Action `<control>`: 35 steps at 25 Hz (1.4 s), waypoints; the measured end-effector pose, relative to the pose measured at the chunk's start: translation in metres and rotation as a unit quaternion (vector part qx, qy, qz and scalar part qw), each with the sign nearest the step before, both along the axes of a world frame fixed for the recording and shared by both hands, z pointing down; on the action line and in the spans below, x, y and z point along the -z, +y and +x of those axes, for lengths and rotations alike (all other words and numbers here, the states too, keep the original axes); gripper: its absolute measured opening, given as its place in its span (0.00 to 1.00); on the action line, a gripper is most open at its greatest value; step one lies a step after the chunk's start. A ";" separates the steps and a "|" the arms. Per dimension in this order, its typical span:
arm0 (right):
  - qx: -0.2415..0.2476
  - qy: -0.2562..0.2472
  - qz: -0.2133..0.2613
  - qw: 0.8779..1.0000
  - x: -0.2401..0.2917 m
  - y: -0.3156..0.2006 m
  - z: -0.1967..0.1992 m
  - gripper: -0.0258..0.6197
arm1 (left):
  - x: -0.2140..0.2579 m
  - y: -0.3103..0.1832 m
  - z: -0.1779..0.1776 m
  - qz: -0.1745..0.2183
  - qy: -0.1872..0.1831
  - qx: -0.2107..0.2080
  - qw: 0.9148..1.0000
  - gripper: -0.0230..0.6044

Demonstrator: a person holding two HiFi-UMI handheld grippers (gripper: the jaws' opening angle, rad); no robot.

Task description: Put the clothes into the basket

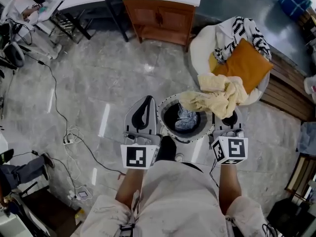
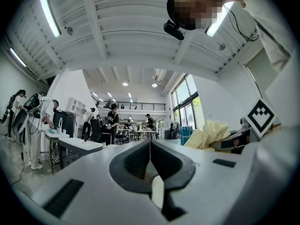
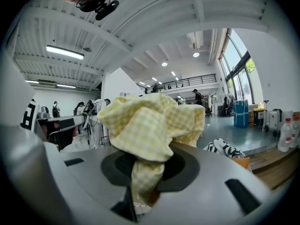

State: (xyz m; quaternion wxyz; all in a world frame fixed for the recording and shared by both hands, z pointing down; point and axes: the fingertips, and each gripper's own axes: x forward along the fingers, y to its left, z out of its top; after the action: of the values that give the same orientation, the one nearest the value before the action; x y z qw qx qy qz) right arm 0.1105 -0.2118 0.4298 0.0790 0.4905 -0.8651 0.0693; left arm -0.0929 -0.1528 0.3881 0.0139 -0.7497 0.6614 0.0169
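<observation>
My right gripper [image 1: 228, 116] is shut on a pale yellow checked cloth [image 1: 217, 95], which bunches up over its jaws and hangs above the right rim of the round basket [image 1: 165, 127]. In the right gripper view the cloth [image 3: 150, 121] fills the middle and hides the fingertips of the right gripper [image 3: 145, 172]. A blue-grey garment [image 1: 187, 118] lies inside the basket. Left of the basket, my left gripper [image 1: 147, 101] is shut with nothing in it; its jaws meet in a thin line at the left gripper [image 2: 150, 142]. The yellow cloth [image 2: 208, 132] also shows at the right there.
A white round chair [image 1: 202, 43] behind the basket holds a black-and-white patterned garment [image 1: 242, 31] and an orange piece [image 1: 244, 65]. A wooden cabinet [image 1: 160, 19] stands at the back, a wooden bench [image 1: 291, 98] at the right. Cables [image 1: 64, 127] trail over the floor at the left.
</observation>
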 end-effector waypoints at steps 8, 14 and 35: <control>0.048 0.055 -0.095 0.993 -0.107 -0.024 -0.060 0.16 | -0.056 -0.053 -0.043 -0.037 0.038 0.002 0.999 0.05; 0.043 0.089 -0.194 0.976 -0.213 -0.019 -0.084 0.16 | -0.082 -0.070 -0.063 -0.056 0.045 -0.010 0.997 0.05; 0.016 0.145 -0.489 0.860 -0.458 0.027 -0.126 0.16 | -0.121 -0.094 -0.083 -0.080 0.045 -0.035 0.995 0.05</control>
State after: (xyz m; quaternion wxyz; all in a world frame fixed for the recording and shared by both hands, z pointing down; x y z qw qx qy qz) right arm -0.0156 -0.1850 0.8873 0.4345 0.3799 -0.7063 0.4098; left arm -0.1755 -0.2471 0.5091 -0.0764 -0.7695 0.6340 -0.0016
